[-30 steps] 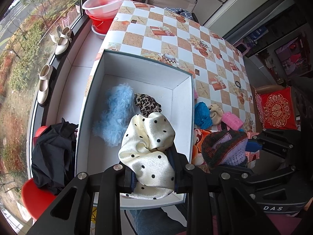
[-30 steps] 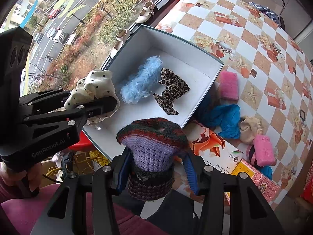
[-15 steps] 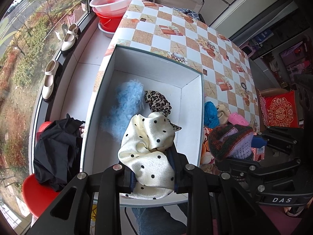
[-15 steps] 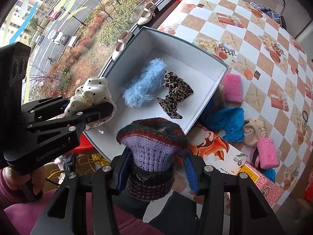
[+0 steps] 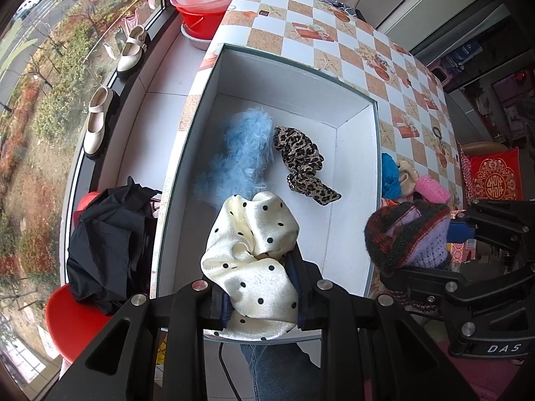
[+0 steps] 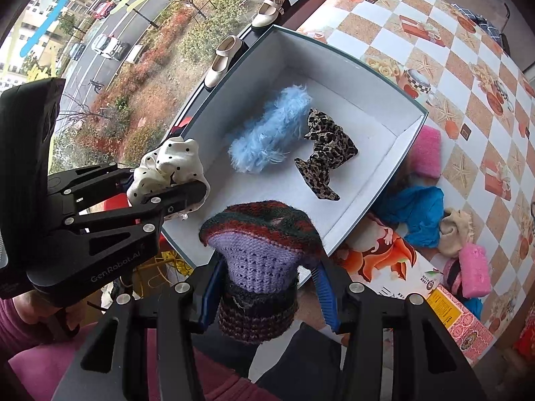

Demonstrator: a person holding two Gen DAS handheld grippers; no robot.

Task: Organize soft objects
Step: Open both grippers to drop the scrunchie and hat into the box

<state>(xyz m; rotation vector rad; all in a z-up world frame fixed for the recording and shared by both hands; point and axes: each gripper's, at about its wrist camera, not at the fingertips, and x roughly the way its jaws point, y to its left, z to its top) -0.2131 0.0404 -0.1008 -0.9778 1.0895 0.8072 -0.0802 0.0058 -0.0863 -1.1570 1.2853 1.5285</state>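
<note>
Box position: the white box [image 5: 354,180] fills the centre of the left wrist view, directly ahead of and below your left gripper [image 5: 260,304]; in the right wrist view it sits upper centre, beyond your right gripper [image 6: 264,287].
Box long axis: runs from the bottom of the frame toward the upper right in the left wrist view, roughly along the line your left jaws point.
Box contents: blue fluffy piece [image 5: 240,153] and leopard-print scrunchie [image 5: 301,163] lie side by side, just touching, in the far half; the near half of the floor is bare.
Nearer hand: your left. The polka-dot cloth [image 5: 254,264] hangs over the near end of the box, inside its rim. Your right hand's knitted hat [image 6: 260,250] sits over the near right corner, by the rim.
Left jaws: pressed nearly together, pinching the polka-dot cloth.
Right jaws: partly spread, clamped on the knitted hat's ribbed band.
Still on the table: blue cloth [image 6: 418,214], beige item [image 6: 454,230], and pink sponges [image 6: 474,267], right of the box.
Judgement: your left drop looks clear; the right needs a shift leftward in frame.
</note>
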